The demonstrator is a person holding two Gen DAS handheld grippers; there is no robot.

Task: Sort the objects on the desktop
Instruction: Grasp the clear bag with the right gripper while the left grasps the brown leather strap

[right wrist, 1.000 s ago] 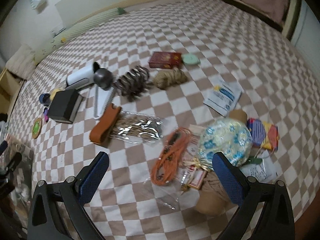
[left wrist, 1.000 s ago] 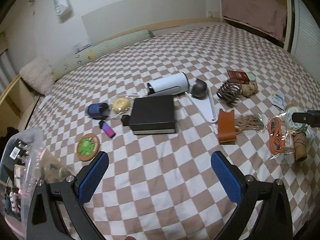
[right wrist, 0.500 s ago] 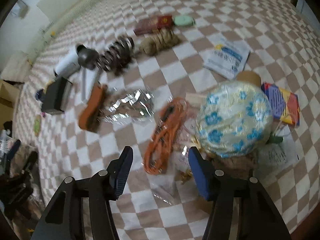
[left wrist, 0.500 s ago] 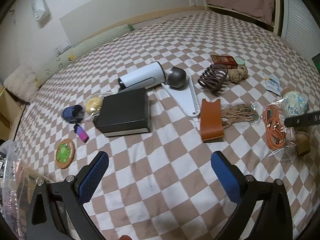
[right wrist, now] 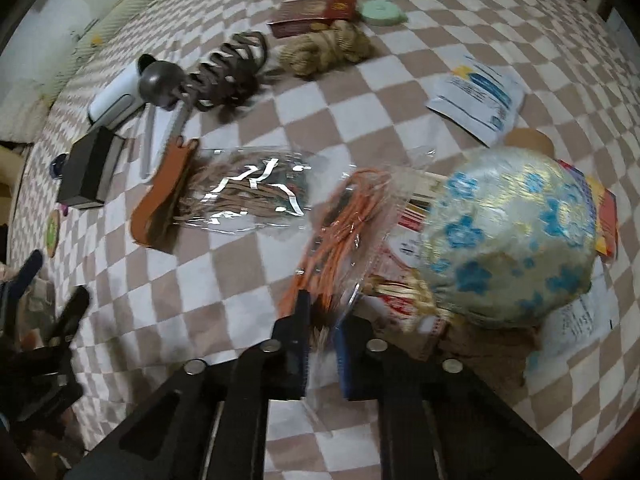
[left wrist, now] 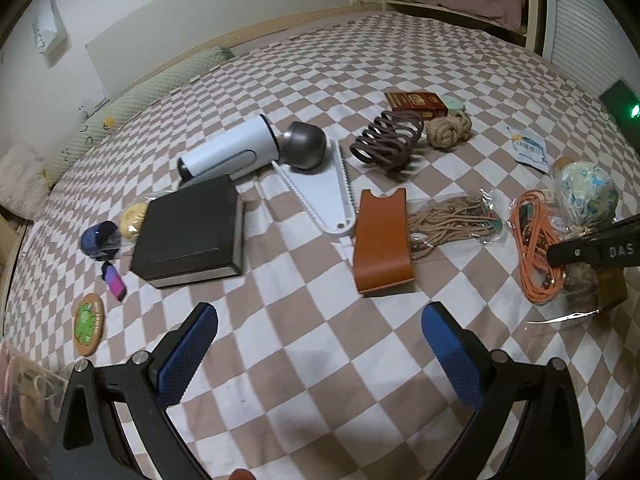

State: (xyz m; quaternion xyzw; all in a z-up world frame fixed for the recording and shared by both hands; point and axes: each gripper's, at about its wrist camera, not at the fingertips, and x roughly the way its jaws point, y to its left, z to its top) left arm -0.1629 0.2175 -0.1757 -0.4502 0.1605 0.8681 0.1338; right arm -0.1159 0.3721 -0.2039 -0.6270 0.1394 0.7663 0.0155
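On the checkered bed (left wrist: 304, 344) basically everything's still lying unsorted, right gripper (right wrist: 322, 324) is pinching shut on the orange cord bag (right wrist: 344, 232), left gripper (left wrist: 320, 344) is hanging wide open w/ nothing in it.

On the checked bedcover (left wrist: 320, 360) the box (left wrist: 190, 232) lies left of the toothed tool (left wrist: 324, 196), the massager (left wrist: 248, 148) behind both, the folded leather piece (left wrist: 382, 240) just right of the tool, then the bagged cords (left wrist: 456, 224) and the bagged cable (left wrist: 536, 248) farther right.

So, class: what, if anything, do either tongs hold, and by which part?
The right tongs pinch the near end of the bagged orange cord. The left tongs stand open and hold nothing.
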